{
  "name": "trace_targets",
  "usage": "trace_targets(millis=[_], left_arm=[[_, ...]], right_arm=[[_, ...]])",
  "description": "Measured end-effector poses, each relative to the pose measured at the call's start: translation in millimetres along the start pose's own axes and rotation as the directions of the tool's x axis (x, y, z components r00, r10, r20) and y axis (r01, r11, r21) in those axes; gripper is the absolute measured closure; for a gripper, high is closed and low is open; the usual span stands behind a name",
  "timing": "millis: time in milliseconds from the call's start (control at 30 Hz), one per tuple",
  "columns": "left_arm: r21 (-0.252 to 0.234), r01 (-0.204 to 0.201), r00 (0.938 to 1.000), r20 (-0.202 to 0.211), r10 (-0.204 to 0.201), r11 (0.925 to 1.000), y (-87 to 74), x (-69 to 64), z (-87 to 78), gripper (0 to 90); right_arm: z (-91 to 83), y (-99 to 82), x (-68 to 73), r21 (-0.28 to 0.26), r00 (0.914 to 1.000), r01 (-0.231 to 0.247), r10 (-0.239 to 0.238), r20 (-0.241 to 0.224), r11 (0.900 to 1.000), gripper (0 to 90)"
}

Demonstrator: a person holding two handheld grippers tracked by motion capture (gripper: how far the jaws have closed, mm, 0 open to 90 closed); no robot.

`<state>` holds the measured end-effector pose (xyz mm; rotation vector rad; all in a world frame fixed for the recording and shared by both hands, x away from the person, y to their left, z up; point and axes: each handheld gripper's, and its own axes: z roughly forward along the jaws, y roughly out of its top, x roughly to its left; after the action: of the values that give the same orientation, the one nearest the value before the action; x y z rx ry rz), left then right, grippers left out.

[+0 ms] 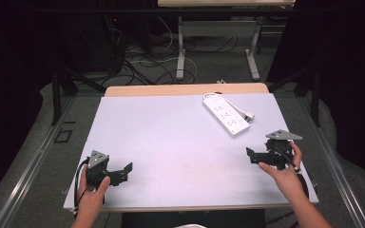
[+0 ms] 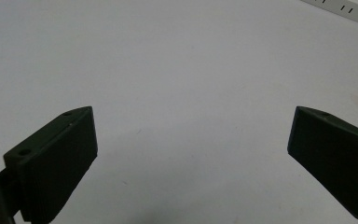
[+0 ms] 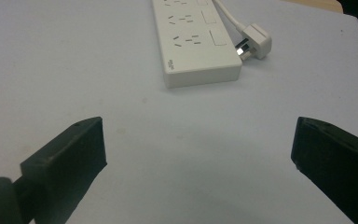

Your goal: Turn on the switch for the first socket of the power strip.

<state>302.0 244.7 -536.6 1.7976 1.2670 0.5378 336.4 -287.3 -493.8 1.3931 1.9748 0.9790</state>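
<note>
A lab or test bay: a white-topped work table [image 1: 171, 142] stands on grey carpet, ringed by black curtains. Behind the table, loose cables [image 1: 142, 61] sprawl across the floor around the metal legs of a second bench [image 1: 180, 47]. A white power strip [image 1: 225, 114] lies on the table's far right.

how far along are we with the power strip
Nothing looks done yet: the power strip lies untouched on the table, its plug loose beside it, not in a socket. In hand: both grippers are open and hold nothing, the right gripper nearer the strip, the left gripper far off at the near edge. Left: reaching and gripping the strip or plug, probably all of the handling.
</note>
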Motion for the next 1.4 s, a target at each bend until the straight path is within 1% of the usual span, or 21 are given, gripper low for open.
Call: trace_targets(millis=[200,233,267,367,500,567,600,633,867,900,933,1067,1100,1133,1300,1333,1367,1400], left_arm=[[0.002,0.000,1.0000,0.003,0.000,1.0000,-0.1,0.0,-0.5,1.6],[0.001,0.000,1.0000,0.003,0.000,1.0000,-0.1,0.0,-0.5,1.6],[0.001,0.000,1.0000,0.003,0.000,1.0000,-0.2,-0.1,-0.5,1.6],[0.007,-0.001,1.0000,0.003,0.001,1.0000,-0.1,0.1,-1.0,1.6],[0.002,0.004,1.0000,0.004,-0.004,1.0000,-0.2,0.4,-1.2,1.6],[0.004,0.005,1.0000,0.003,-0.005,1.0000,-0.2,0.5,-1.4,1.6],[0.004,0.005,1.0000,0.004,-0.005,1.0000,-0.2,0.4,-1.3,1.6],[0.003,0.004,1.0000,0.004,-0.004,1.0000,-0.2,0.4,-1.2,1.6],[0.005,0.005,1.0000,0.006,-0.005,1.0000,0.0,0.3,-1.2,1.6],[0.005,0.005,1.0000,0.006,-0.005,1.0000,0.0,0.3,-1.1,1.6],[0.004,0.005,1.0000,0.005,-0.005,1.0000,0.0,0.4,-1.0,1.6],[0.002,0.008,1.0000,0.006,-0.008,1.0000,-0.1,0.3,-0.9,1.6],[0.003,0.008,0.9999,0.006,-0.008,1.0000,-0.1,0.4,-1.0,1.6],[0.003,0.008,0.9999,0.007,-0.008,1.0000,-0.1,0.4,-1.0,1.6],[0.002,0.010,0.9999,0.009,-0.010,0.9999,0.0,0.8,-1.1,1.6],[0.002,0.011,0.9999,0.009,-0.011,0.9999,0.0,0.9,-1.1,1.6],[0.001,0.017,0.9998,0.011,-0.017,0.9999,-0.1,0.6,-1.0,1.6],[0.001,0.013,0.9999,0.009,-0.013,0.9999,0.0,1.0,-1.1,1.6]], right_arm=[[3.4,7.5,-0.8,0.010,0.9999,0.014,-0.014,-0.006,0.9998,4.4],[3.8,9.0,0.1,0.014,0.9999,0.009,-0.009,-0.007,0.9999,4.7],[4.7,11.7,0.3,0.016,0.9998,0.022,-0.022,-0.004,0.9996,4.9],[5.8,15.6,0.9,0.019,0.9997,0.024,-0.024,-0.007,0.9995,5.4],[6.6,20.1,0.4,0.024,0.9997,0.018,-0.018,-0.016,0.9995,5.9],[6.5,22.5,-0.2,0.022,0.9996,0.026,-0.026,-0.013,0.9994,6.0],[6.1,23.8,0.1,0.027,0.9998,0.020,-0.019,-0.009,0.9995,6.1],[6.3,24.9,-0.8,0.023,0.9997,0.024,-0.024,-0.010,0.9994,6.2],[6.0,31.9,-2.2,0.028,0.9998,0.018,-0.018,-0.011,0.9994,6.5],[5.7,34.0,-3.5,0.028,0.9994,0.035,-0.035,-0.008,0.9990,6.5],[5.6,35.2,-2.7,0.032,0.9997,0.024,-0.024,-0.007,0.9992,6.5],[5.8,38.4,-3.7,0.037,0.9995,0.032,-0.032,-0.009,0.9988,6.6],[6.6,40.4,-3.0,0.038,0.9996,0.024,-0.024,-0.013,0.9990,6.6],[6.2,41.5,-3.8,0.040,0.9994,0.034,-0.034,-0.008,0.9986,6.7],[7.0,46.0,-2.6,0.048,0.9995,0.032,-0.031,-0.008,0.9983,7.0],[7.4,46.7,-3.3,0.048,0.9992,0.040,-0.040,-0.007,0.9980,7.1],[7.4,46.7,-3.3,0.048,0.9992,0.040,-0.040,-0.007,0.9980,7.1],[7.8,47.4,-3.1,0.050,0.9993,0.035,-0.035,-0.009,0.9981,7.1]])
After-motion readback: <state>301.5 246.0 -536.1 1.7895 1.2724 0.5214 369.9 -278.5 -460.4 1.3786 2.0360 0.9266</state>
